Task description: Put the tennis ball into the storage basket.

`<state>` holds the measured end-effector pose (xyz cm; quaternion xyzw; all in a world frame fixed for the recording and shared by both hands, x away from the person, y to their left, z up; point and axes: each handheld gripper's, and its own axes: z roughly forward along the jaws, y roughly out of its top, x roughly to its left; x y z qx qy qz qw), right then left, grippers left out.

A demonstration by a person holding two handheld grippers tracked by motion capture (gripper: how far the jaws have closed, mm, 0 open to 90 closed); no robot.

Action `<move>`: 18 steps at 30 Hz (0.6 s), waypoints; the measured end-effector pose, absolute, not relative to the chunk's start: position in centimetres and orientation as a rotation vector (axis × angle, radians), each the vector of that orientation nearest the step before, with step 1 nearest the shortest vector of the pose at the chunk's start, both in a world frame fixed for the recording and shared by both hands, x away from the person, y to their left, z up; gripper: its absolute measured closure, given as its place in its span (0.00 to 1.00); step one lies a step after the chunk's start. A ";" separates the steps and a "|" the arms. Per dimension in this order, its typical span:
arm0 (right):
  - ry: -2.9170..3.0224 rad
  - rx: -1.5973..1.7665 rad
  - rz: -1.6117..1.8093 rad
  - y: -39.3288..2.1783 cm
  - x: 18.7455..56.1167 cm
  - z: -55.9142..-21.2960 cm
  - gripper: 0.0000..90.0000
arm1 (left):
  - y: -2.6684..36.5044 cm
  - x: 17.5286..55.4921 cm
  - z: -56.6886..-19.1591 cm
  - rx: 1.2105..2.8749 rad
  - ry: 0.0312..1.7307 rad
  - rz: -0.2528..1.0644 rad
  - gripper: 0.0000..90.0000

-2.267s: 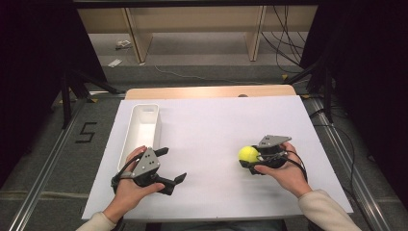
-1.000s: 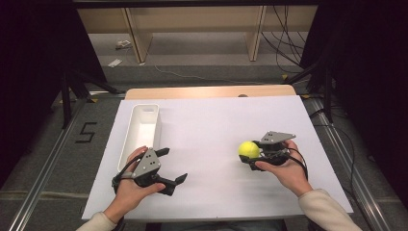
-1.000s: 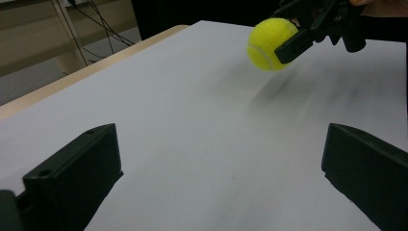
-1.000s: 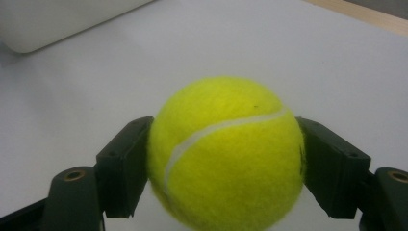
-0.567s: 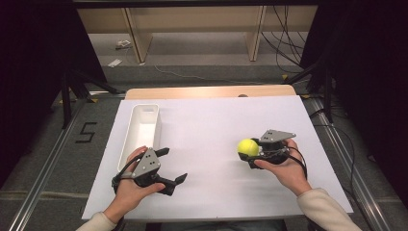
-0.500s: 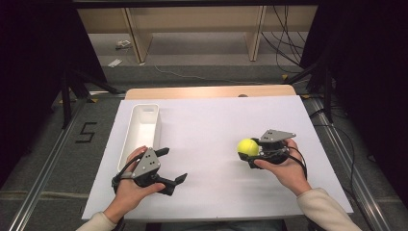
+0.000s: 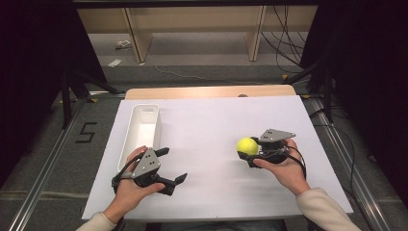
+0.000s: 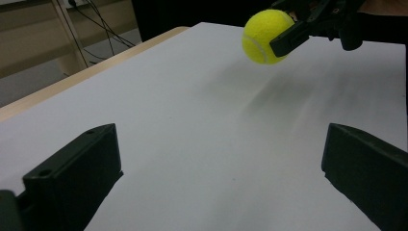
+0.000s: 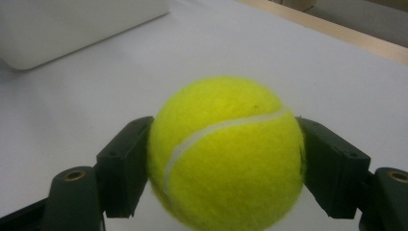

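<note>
A yellow tennis ball [image 7: 247, 146] is clamped between the jaws of my right gripper [image 7: 247, 150], held by a hand at the right of the white table sheet [image 7: 207, 120]. In the right gripper view the ball [image 9: 226, 154] sits squeezed between both black pads [image 9: 122, 166]. The left gripper view shows the ball [image 8: 266, 36] hanging above the sheet over its own shadow. My left gripper [image 7: 174, 164] rests open at the front left, jaws wide apart [image 8: 221, 144] with nothing between them, pointing toward the ball.
A long white bin [image 7: 159, 126] lies along the table's left side just beyond the left hand, and appears in the right gripper view [image 9: 72, 29]. A wooden strip [image 7: 211, 91] borders the far edge. Dark stands and cables surround the table.
The right gripper has carried the ball slightly up and away from the person. The left gripper has stayed in place, still open.
</note>
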<state>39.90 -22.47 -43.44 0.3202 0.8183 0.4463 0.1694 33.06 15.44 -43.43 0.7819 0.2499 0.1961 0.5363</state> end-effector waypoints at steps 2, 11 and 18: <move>2.323 0.909 1.269 -22.4 39.9 -43.4 0.29 | 15.4 33.1 -43.4 1.861 0.595 0.467 0.00; 2.320 0.912 1.272 -22.2 39.9 -43.4 0.29 | 15.4 33.0 -43.4 1.861 0.596 0.469 0.00; 2.314 0.906 1.282 -22.0 40.0 -43.3 0.29 | 15.4 33.0 -43.4 1.863 0.595 0.470 0.00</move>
